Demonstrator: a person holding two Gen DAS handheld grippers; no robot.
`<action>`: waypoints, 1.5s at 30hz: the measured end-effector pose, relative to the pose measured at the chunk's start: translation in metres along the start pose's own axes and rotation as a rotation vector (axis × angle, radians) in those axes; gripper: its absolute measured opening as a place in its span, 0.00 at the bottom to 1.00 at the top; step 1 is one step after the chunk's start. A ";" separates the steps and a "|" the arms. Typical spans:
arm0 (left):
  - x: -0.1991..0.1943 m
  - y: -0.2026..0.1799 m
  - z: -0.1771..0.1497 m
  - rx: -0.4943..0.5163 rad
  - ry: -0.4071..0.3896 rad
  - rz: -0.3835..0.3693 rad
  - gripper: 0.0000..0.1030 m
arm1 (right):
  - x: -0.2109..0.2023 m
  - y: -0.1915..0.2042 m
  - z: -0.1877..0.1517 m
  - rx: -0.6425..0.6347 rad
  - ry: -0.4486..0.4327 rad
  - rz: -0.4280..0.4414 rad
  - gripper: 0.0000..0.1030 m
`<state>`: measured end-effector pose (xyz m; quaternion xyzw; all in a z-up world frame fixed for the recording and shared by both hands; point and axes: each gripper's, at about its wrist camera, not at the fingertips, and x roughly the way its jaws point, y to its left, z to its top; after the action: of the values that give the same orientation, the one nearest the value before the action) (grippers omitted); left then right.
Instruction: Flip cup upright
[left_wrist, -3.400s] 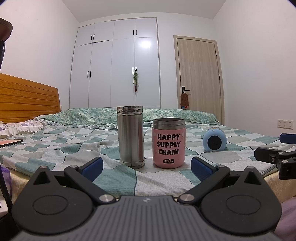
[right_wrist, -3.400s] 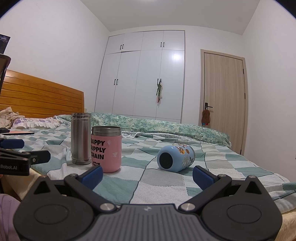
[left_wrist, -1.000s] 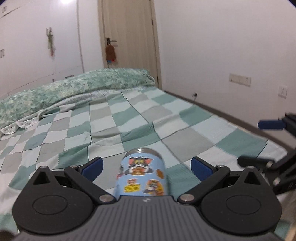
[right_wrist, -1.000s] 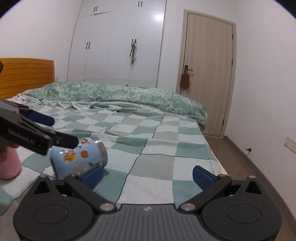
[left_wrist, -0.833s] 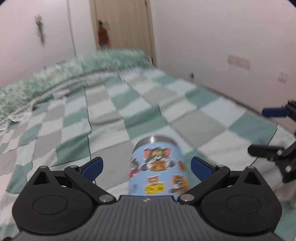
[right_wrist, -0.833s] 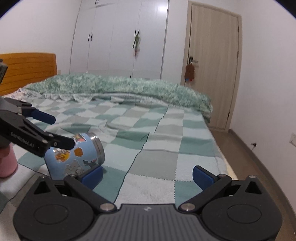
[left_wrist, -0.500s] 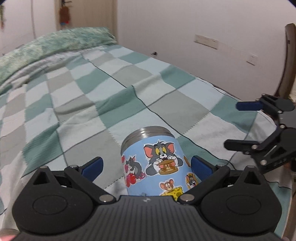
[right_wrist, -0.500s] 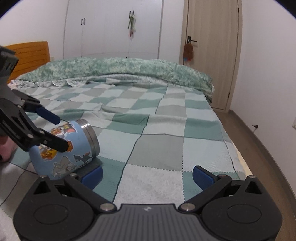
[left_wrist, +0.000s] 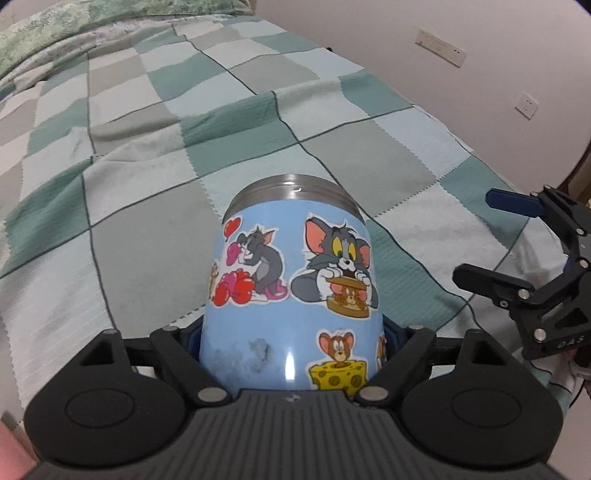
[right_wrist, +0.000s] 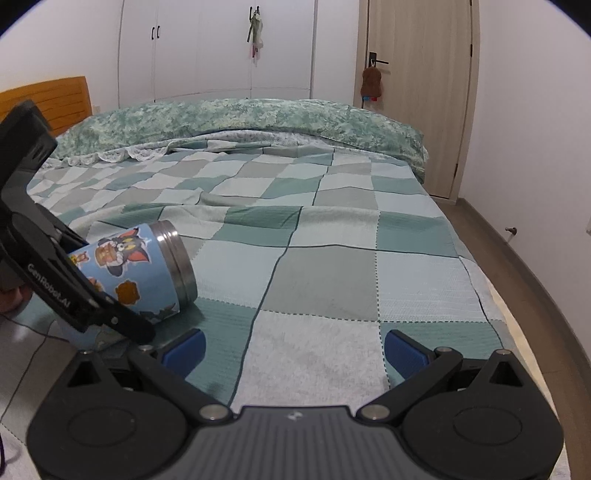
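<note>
The bed (right_wrist: 332, 266) carries a checked green and grey blanket (left_wrist: 155, 155), with a leafy green quilt (right_wrist: 236, 118) bunched across it on the far side from the cup. The cup (left_wrist: 295, 302), light blue with cartoon cat-and-mouse stickers and a steel rim, lies tilted on the blanket near the bed's front edge, its rim end pointing away from the left gripper (left_wrist: 293, 338) and raised a little above its base. That gripper is clenched on the cup's lower body, one finger against each side, so the cup fills the space between them. The right gripper (right_wrist: 293, 349) hangs released, its blue pads spread wide over the blanket, just right of the cup and not touching it. A pale door (right_wrist: 417, 92) stands beyond the bed's far right corner.
</note>
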<state>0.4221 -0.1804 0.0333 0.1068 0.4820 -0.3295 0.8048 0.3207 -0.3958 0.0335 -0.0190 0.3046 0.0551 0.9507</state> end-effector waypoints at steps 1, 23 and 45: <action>0.000 0.000 0.000 0.002 0.000 0.007 0.82 | 0.000 0.000 0.000 0.001 -0.001 0.005 1.00; -0.112 -0.085 -0.083 -0.163 -0.133 0.125 0.82 | -0.125 0.033 -0.009 -0.016 -0.127 0.145 1.00; -0.108 -0.154 -0.197 -0.456 -0.220 0.285 0.82 | -0.192 0.056 -0.084 -0.097 -0.091 0.104 1.00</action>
<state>0.1512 -0.1549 0.0463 -0.0468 0.4335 -0.1058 0.8937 0.1106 -0.3638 0.0759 -0.0464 0.2586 0.1200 0.9574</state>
